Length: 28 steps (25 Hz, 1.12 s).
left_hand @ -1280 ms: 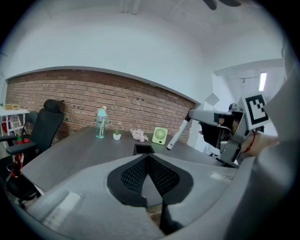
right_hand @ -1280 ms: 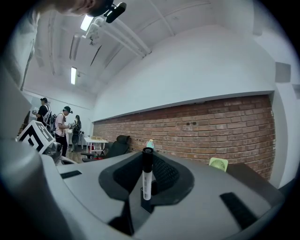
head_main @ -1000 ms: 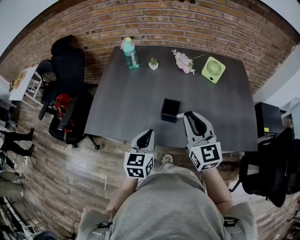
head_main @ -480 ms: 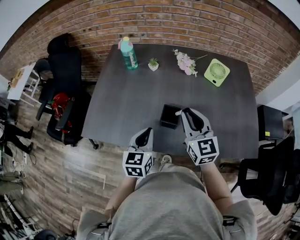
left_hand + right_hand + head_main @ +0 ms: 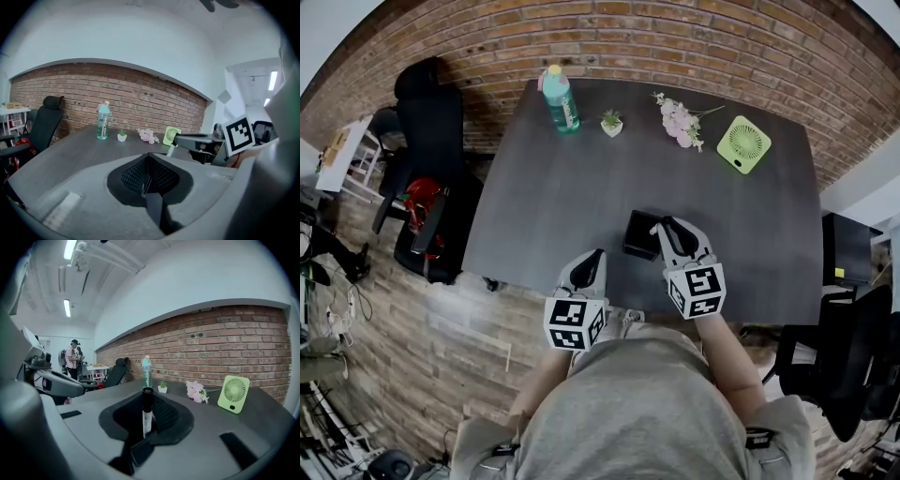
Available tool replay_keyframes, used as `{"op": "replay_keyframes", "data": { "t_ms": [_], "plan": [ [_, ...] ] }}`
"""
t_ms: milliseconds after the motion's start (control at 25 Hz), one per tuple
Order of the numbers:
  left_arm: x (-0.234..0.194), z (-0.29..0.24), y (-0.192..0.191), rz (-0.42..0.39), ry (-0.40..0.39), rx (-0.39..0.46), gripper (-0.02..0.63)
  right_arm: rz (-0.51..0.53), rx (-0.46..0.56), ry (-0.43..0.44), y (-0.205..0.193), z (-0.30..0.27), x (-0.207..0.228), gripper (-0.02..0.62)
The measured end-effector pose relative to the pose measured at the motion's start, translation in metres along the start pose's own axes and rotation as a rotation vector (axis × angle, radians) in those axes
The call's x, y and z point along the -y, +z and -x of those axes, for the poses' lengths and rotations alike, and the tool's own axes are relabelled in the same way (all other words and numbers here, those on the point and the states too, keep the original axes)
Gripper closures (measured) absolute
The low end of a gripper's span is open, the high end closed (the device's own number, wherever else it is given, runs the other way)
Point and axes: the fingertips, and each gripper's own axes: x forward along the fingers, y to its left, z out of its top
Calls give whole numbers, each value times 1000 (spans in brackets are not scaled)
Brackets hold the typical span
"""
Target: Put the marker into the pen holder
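A black square pen holder (image 5: 639, 234) stands on the dark grey table (image 5: 562, 197) near its front edge. Just right of the holder, at its right rim, my right gripper (image 5: 668, 228) is shut on the marker (image 5: 146, 411). The marker has a white body and a black cap and stands upright between the jaws, cap on top. Its white end (image 5: 658, 226) shows beside the holder. My left gripper (image 5: 593, 261) hovers at the table's front edge, left of the holder, shut with nothing in it. Neither gripper view shows the holder.
Along the table's far edge stand a teal bottle (image 5: 560, 98), a small potted plant (image 5: 611, 123), pink flowers (image 5: 680, 119) and a green fan (image 5: 744, 144). Black office chairs sit left (image 5: 431, 122) and right (image 5: 853, 347) of the table. A person (image 5: 72, 359) stands far off.
My right gripper has sunk and drawn in toward the pen holder's right rim, marker still held. The left gripper has shifted a little along the table's front edge.
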Motion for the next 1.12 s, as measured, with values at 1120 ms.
{"op": "replay_keyframes", "data": {
  "t_ms": [1120],
  "plan": [
    [-5, -18, -1, -4, 11, -20, 588, 11, -129, 40, -57, -36, 3, 528]
  ]
}}
